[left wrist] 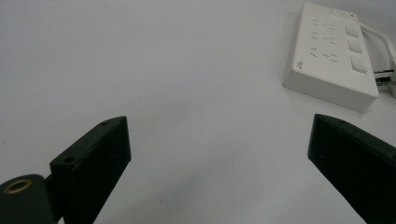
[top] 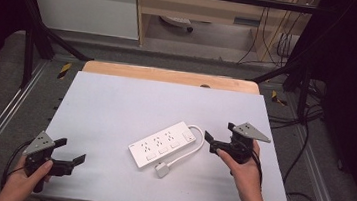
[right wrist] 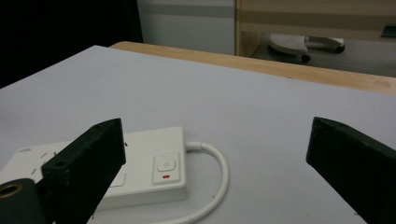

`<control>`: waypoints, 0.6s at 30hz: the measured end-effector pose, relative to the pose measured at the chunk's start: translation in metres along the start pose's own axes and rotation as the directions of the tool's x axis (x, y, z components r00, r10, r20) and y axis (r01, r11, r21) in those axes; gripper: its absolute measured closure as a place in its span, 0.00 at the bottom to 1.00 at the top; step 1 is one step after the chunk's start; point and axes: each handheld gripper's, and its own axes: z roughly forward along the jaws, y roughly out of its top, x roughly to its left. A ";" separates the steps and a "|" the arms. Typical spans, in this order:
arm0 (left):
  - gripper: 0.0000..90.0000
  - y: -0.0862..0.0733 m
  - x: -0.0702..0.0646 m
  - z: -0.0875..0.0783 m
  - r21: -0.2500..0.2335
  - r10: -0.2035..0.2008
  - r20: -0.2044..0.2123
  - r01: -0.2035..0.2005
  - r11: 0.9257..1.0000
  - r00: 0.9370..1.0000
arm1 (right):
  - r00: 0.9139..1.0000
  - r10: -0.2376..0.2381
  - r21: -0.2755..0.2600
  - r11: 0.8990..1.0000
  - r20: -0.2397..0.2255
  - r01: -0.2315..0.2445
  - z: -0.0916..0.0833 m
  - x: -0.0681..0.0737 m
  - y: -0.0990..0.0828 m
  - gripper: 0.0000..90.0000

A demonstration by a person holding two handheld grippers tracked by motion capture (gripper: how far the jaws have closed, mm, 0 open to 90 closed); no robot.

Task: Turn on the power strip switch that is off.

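Fig.: power strip [top: 163, 144] lies flat on desk [top: 116, 104], just left of right tongs [top: 219, 136], whose jaws stand apart w/ nothing between, likely poised near its switch end. Left tongs [top: 72, 158], also apart, wait well away.

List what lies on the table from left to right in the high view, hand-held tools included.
left gripper → power strip → right gripper
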 end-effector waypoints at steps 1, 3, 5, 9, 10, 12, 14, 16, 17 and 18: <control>0.07 0.000 0.000 0.000 0.000 0.000 0.000 0.000 1.000 1.000 | 1.000 -0.004 -0.009 1.000 0.006 0.004 -0.002 -0.002 -0.001 0.04; 0.07 0.000 0.000 0.000 -0.001 0.002 -0.001 -0.002 1.000 1.000 | 1.000 -0.008 -0.019 1.000 0.017 0.008 -0.007 -0.005 -0.002 0.03; 0.07 0.000 0.000 0.000 -0.002 0.002 -0.002 -0.002 1.000 1.000 | 0.999 -0.008 -0.024 1.000 0.033 0.008 -0.012 -0.009 -0.003 0.03; 0.07 0.000 0.000 0.000 -0.002 0.003 -0.004 -0.003 1.000 1.000 | 0.998 -0.002 -0.040 0.999 0.058 0.004 -0.022 -0.019 -0.007 0.03; 0.07 0.000 0.000 0.000 -0.002 0.004 -0.004 -0.004 1.000 1.000 | 0.998 0.000 -0.041 0.999 0.063 0.002 -0.024 -0.022 -0.007 0.03; 0.07 0.000 0.000 0.000 -0.003 0.003 -0.003 -0.003 1.000 1.000 | 0.997 0.011 -0.047 0.999 0.072 -0.008 -0.028 -0.026 -0.010 0.03; 0.07 0.000 0.000 0.000 -0.002 0.003 -0.004 -0.003 1.000 1.000 | 0.997 0.012 -0.045 0.999 0.081 -0.009 -0.033 -0.031 -0.013 0.03; 0.07 0.000 0.000 0.000 -0.003 0.003 -0.004 -0.003 1.000 1.000 | 0.996 0.019 -0.045 0.999 0.089 -0.015 -0.038 -0.036 -0.016 0.03; 0.07 0.000 0.000 0.000 -0.003 0.003 -0.004 -0.003 1.000 1.000 | 0.996 0.019 -0.046 0.999 0.090 -0.015 -0.040 -0.038 -0.018 0.03; 0.07 0.000 0.000 0.000 -0.003 0.003 -0.004 -0.003 1.000 1.000 | 0.995 0.022 -0.044 0.999 0.094 -0.017 -0.042 -0.040 -0.020 0.03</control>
